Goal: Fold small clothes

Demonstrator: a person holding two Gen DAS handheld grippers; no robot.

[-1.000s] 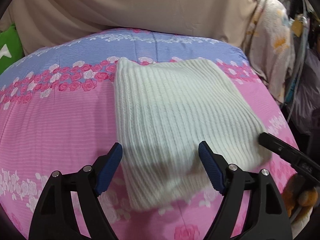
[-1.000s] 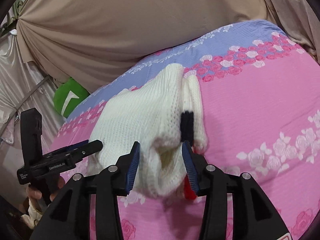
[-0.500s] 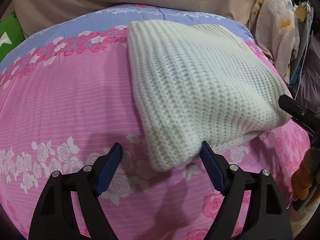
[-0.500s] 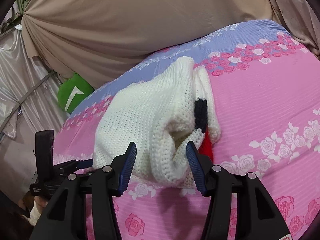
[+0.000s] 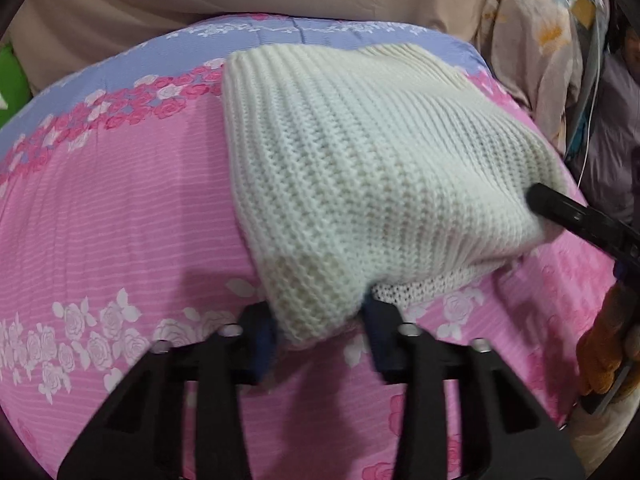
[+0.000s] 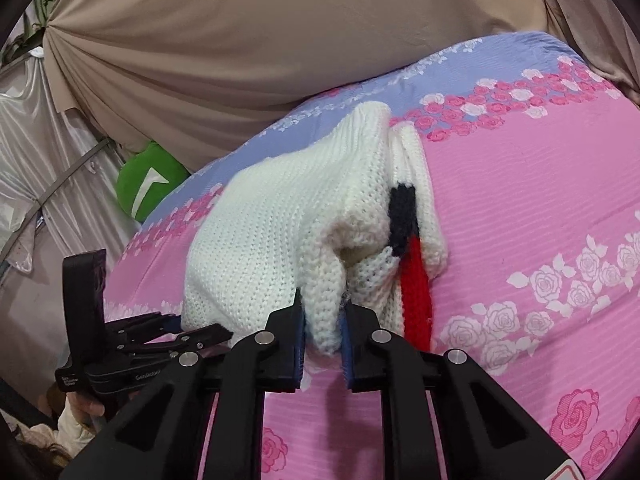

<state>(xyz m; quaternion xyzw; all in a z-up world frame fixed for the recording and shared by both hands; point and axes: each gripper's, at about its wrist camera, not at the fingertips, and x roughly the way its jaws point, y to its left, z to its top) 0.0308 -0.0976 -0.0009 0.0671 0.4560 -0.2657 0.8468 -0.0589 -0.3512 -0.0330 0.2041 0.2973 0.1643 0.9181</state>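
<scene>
Both jaw pairs, wide apart a second ago, are closing on the white knit garment (image 5: 360, 184) on the bed (image 5: 112, 216): left hand-held gripper (image 5: 320, 330) and right hand-held gripper (image 6: 323, 330) each pinch a near corner, next fold pending.

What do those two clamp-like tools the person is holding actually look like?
Both are matte black plastic. The left gripper and the right gripper each have two angular, cut-out fingers fixed with silver screws and tipped with dark blue pads. Seen from the right wrist, the left one has small white lettering on its body and an upright black block at its back.
</scene>
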